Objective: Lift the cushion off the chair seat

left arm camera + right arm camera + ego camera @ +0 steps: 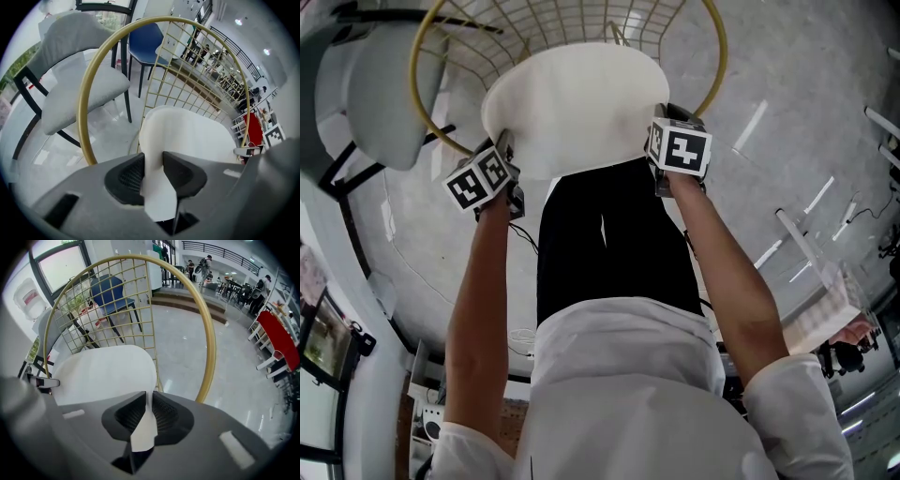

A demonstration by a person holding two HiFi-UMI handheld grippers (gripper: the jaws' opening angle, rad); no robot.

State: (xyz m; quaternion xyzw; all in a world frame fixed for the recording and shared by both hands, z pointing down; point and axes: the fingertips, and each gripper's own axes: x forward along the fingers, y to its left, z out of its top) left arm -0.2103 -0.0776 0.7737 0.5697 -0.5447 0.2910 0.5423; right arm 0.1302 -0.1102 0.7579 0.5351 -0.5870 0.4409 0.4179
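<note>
The white round cushion [574, 105] hangs in front of the gold wire chair [422, 103], held at its near edge on both sides. My left gripper [504, 159] is shut on the cushion's left edge, and the white fabric [157, 187] is squeezed between its dark pads. My right gripper [661, 141] is shut on the right edge, with a thin fold of cushion [144, 427] pinched between its pads. In both gripper views the cushion [105, 371] spreads out ahead of the jaws, in front of the gold ring and grid back [117, 301].
A grey padded chair with black legs [380, 84] stands to the left of the gold chair. A blue chair [110, 294] stands behind it. The floor is pale polished stone [787, 122]. The person's black trousers and white shirt [619, 244] fill the middle below the cushion.
</note>
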